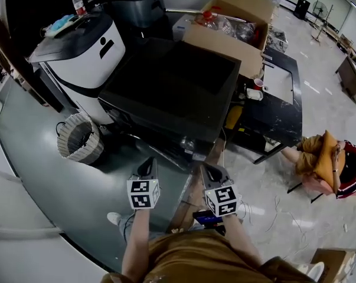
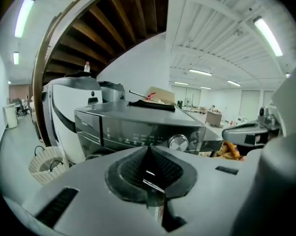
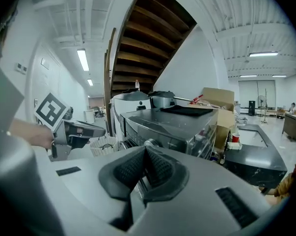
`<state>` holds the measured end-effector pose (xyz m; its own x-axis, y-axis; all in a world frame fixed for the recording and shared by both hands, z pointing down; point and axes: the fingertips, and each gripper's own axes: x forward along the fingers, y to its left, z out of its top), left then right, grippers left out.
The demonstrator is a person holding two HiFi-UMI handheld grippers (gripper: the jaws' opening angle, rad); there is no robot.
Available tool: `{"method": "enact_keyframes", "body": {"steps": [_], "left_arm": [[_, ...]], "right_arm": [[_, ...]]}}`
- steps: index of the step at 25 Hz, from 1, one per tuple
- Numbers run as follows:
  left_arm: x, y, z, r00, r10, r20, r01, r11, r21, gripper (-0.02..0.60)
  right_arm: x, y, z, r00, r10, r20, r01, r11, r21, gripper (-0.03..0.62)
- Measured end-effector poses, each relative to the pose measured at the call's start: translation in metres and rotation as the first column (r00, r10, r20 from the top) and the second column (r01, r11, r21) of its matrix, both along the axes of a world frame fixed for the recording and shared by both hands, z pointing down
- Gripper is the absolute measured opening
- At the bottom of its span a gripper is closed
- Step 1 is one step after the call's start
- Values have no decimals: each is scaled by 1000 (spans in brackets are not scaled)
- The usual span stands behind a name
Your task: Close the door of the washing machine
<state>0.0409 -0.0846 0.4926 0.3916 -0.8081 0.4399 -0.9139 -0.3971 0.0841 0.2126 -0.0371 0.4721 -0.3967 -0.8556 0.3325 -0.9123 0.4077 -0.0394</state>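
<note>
- the washing machine (image 1: 172, 90) is the big dark box right in front of the person, its top filling the middle of the head view
- both gripper views look at its front panel, with the round knob (image 2: 178, 142) on the strip of controls; the door sits lower down behind the gripper bodies, so I can't tell if it's open or closed
- left gripper (image 1: 147, 168) is held up in front of the machine, not touching it, its pads (image 2: 138, 168) pressed together with nothing between them
- right gripper (image 1: 212, 173) is just beside it at about the same height, jaws also closed on nothing, pointing at the machine's front corner
- a dark cloth (image 2: 151, 104) lies on top of the machine
- a white appliance (image 1: 86, 52) stands to the machine's left with a bottle (image 1: 78, 3) on it, and a woven basket (image 1: 78, 137) is on the floor by it
- an open cardboard box (image 1: 237, 25) sits behind the machine
</note>
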Motion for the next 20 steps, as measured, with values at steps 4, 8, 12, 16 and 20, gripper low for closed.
{"method": "enact_keyframes", "body": {"steps": [4, 8, 12, 16, 20], "left_arm": [[-22, 9, -31, 996, -58, -68, 61, 997, 46, 35], [-33, 15, -57, 990, -87, -107, 98, 990, 105, 35], [-39, 15, -67, 986, -88, -143, 106, 987, 118, 34], [-39, 14, -67, 983, -90, -160, 109, 987, 116, 34], [-36, 13, -63, 982, -85, -167, 104, 989, 106, 34]], "right_arm": [[-15, -4, -18, 1000, -19, -7, 20, 998, 64, 12], [-20, -7, -32, 1000, -23, -12, 24, 994, 107, 12], [-26, -7, -34, 999, -34, -5, 34, 994, 107, 12], [-27, -4, -32, 999, -37, -11, 38, 994, 104, 12], [-19, -5, -30, 1000, -20, -12, 21, 995, 101, 12]]}}
